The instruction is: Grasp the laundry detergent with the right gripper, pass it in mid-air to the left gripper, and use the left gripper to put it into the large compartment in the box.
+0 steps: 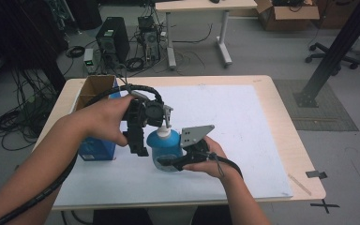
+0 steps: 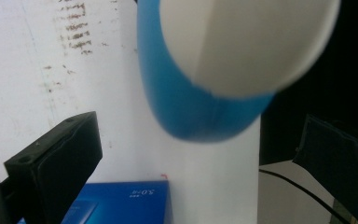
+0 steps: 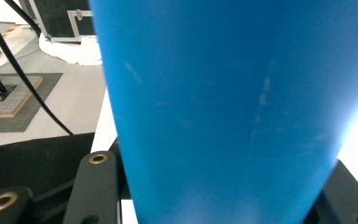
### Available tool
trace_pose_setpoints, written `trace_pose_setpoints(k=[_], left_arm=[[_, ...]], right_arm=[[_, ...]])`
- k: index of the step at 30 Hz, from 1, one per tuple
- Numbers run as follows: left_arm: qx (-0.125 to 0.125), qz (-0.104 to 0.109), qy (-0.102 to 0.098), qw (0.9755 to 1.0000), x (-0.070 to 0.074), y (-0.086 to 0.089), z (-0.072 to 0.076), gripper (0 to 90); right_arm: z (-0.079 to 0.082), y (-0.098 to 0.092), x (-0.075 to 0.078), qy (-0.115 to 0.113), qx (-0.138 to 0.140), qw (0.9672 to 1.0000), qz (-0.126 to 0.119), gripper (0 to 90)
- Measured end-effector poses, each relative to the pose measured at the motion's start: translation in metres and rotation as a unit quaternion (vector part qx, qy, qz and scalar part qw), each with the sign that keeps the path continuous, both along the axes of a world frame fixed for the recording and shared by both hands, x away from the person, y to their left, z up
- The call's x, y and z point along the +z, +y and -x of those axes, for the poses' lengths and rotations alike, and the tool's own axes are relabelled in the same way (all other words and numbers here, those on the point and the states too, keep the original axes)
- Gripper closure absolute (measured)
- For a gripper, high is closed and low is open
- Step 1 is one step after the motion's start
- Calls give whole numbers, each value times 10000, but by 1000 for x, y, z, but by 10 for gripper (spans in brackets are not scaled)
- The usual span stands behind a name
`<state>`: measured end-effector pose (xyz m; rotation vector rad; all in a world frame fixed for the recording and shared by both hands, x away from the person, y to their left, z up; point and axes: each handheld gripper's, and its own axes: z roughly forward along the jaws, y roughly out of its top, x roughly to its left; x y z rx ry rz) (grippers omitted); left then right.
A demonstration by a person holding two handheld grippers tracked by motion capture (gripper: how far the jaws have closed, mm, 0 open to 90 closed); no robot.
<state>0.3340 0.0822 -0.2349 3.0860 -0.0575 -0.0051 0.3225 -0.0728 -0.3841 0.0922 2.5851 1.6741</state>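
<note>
The desk [image 1: 262, 93] lies mostly bare toward the frame's right and top edges. At centre left an open cardboard box [image 1: 93, 86] stands behind a blue box [image 1: 96, 150]. The blue bottle [image 1: 165, 147] stands at centre, pinched by the right gripper [image 1: 171, 161]. The left gripper [image 1: 138, 140] hangs spread above its white cap [image 1: 163, 132].

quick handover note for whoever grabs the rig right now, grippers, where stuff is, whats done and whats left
Right gripper: shut on the blue bottle, gripping its body low from the side, on the white mat.
Left gripper: open, hanging right over the bottle's white pump top, jaws either side, not gripping.
Blue box sits left of the bottle at the mat edge; open cardboard box behind it.
Done: bottle steadied.
Left: probably work the pump top with the left gripper; whether it is loosened, I cannot tell.
</note>
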Motion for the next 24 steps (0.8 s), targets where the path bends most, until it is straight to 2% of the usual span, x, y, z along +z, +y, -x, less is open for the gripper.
trace_pose_setpoints(k=[4, 15, 24], left_arm=[[-51, 55, 22, 10000, -2, -4, 2, 1], [-78, -6, 16, 10000, -5, -7, 3, 1], [-59, -44, 34, 10000, -9, -7, 3, 1]], right_arm=[[0, 6, -2, 4, 18, 10000, -15, 461], [-1, 19, -6, 6, 39, 9999, -136, 460], [-3, 25, -5, -17, 15, 9999, -127, 459]])
